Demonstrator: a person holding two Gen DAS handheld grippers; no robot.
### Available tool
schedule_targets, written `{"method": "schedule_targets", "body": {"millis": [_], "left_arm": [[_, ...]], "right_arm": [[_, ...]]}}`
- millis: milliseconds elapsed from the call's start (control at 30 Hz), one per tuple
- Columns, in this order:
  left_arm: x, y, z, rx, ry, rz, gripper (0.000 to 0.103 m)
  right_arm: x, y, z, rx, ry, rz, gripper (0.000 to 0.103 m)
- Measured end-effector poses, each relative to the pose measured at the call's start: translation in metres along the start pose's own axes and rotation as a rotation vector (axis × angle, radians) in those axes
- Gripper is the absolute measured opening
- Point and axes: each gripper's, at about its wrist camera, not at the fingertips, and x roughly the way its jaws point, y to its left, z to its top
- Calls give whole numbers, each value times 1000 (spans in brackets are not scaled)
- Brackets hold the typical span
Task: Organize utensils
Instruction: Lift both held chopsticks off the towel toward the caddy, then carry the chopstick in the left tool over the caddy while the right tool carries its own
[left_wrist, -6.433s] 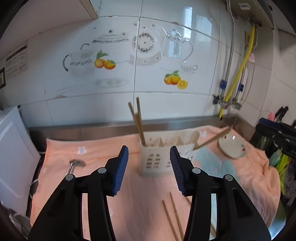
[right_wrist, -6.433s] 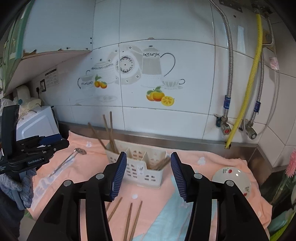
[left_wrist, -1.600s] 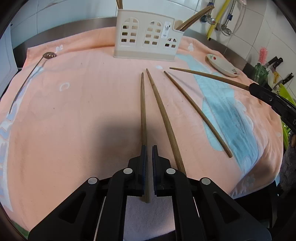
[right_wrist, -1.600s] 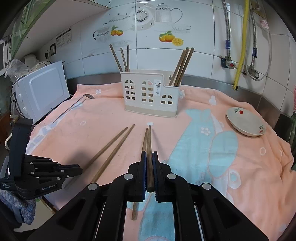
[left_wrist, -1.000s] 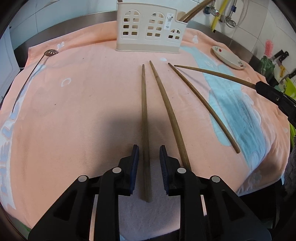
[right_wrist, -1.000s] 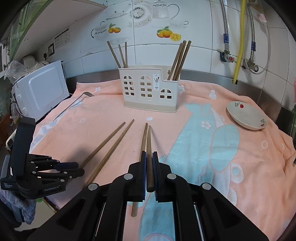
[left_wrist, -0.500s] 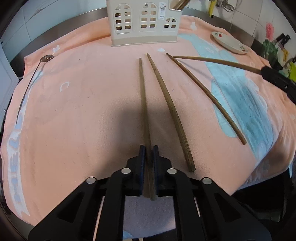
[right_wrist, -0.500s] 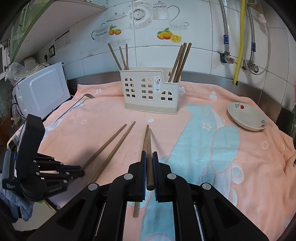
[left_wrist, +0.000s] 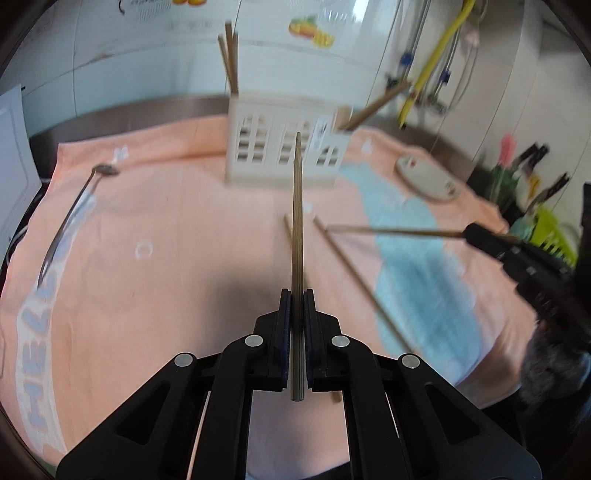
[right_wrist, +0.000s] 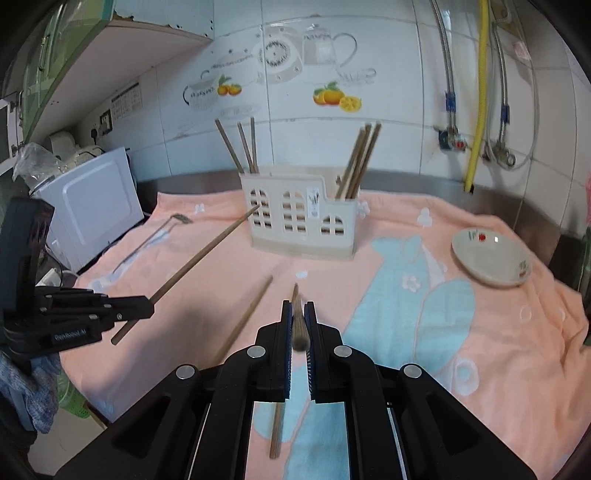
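My left gripper is shut on a wooden chopstick, held above the towel with its tip toward the cream utensil holder. In the right wrist view this chopstick sticks out of the left gripper. My right gripper is shut on another chopstick; from the left view that chopstick points left. Two chopsticks lie on the towel. The holder has chopsticks in both end compartments.
A pink and blue towel covers the counter. A metal ladle lies at the left. A small dish sits at the right. A white appliance stands at the left edge. Pipes run down the tiled wall.
My left gripper has lifted its chopstick off the towel and tilted up toward the holder. My right gripper has also raised its chopstick slightly.
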Motion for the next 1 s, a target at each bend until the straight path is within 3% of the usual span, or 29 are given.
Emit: {"method": "schedule_targets", "body": {"millis": [133,500,800,1000], "left_arm": [[-3,-6,9,27,-10,9,5],[29,7,-26,39,121,17,5],[29,7,-34,44,121,39,5],[11,3,-15,52,43,37,5]], "right_arm": [[-5,5,15,-22,-28,2,6],[-3,6,8,-19,-13,5,6],[-4,6,7,-22,-11,5,6],[-1,7,16,-21,-18,15,6]]}}
